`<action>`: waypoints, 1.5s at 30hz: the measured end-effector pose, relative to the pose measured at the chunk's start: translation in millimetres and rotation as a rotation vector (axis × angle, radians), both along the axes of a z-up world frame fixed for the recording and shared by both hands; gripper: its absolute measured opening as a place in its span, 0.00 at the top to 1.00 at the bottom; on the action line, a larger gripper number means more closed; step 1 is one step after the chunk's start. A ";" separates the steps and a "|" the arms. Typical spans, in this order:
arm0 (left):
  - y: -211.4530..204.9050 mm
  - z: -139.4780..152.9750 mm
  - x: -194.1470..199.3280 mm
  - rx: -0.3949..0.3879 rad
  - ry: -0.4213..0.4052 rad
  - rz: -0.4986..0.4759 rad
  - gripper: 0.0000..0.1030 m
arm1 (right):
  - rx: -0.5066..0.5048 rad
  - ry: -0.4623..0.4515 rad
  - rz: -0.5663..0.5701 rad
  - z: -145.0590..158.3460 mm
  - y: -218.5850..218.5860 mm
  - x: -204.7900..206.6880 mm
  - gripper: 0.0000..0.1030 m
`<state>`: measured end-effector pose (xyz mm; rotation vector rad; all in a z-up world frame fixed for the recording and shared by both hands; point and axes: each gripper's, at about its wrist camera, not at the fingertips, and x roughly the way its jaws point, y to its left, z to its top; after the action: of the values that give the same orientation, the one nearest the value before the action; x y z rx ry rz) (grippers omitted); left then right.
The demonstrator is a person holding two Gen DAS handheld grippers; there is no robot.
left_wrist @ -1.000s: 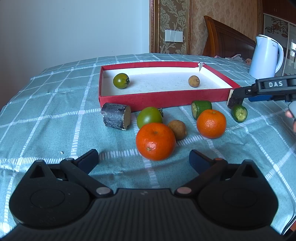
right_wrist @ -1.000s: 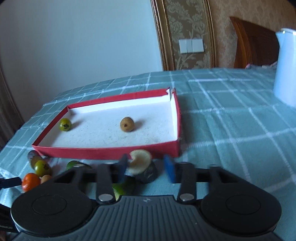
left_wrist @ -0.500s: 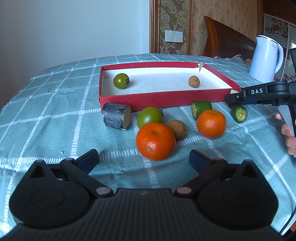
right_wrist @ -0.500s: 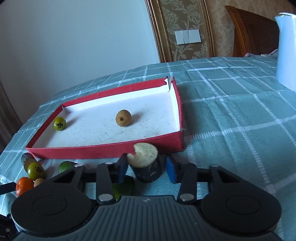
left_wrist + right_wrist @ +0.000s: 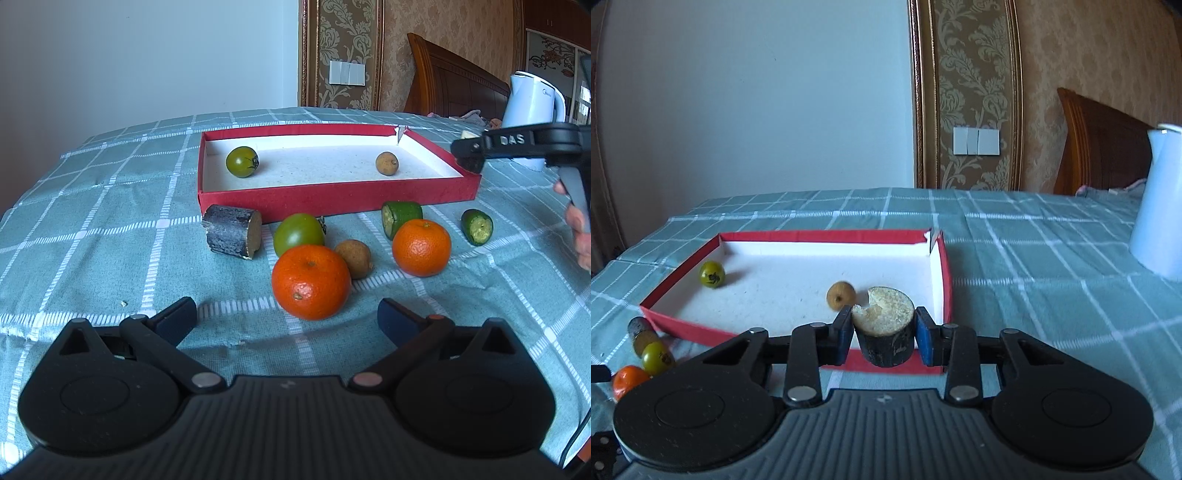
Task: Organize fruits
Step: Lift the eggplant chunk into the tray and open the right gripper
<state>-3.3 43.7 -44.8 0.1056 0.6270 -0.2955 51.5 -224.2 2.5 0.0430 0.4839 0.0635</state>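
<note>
Dark-skinned sugarcane piece [image 5: 882,332], pinched narrowly in the right claw [image 5: 882,336] above the red tray [image 5: 943,266] corner, may slip outside.

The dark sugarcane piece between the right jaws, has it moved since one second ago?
Yes. The dark sugarcane piece has risen off the cloth; it now hangs over the red tray's near corner, clamped after the jaws closed.

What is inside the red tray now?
Inside the red tray lie a small green tomato and a brown longan, apart. In the right wrist view, the held piece hides part of the near wall.
</note>
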 end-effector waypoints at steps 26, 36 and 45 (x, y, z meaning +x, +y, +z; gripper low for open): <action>0.0 -0.2 0.2 0.000 0.000 0.001 0.00 | -0.103 0.131 0.006 -37.8 8.7 94.0 0.67; -0.3 -0.4 0.2 0.000 0.000 0.000 0.00 | -0.072 0.131 0.011 -38.9 2.7 93.7 0.67; -1.3 -0.1 -0.7 0.009 -0.006 0.000 0.00 | -0.047 0.072 0.013 -26.6 -4.4 71.1 0.32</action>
<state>-4.0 42.4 -44.8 0.1151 0.6221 -0.2920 122.5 -228.6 -24.0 -0.0042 0.5574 0.0638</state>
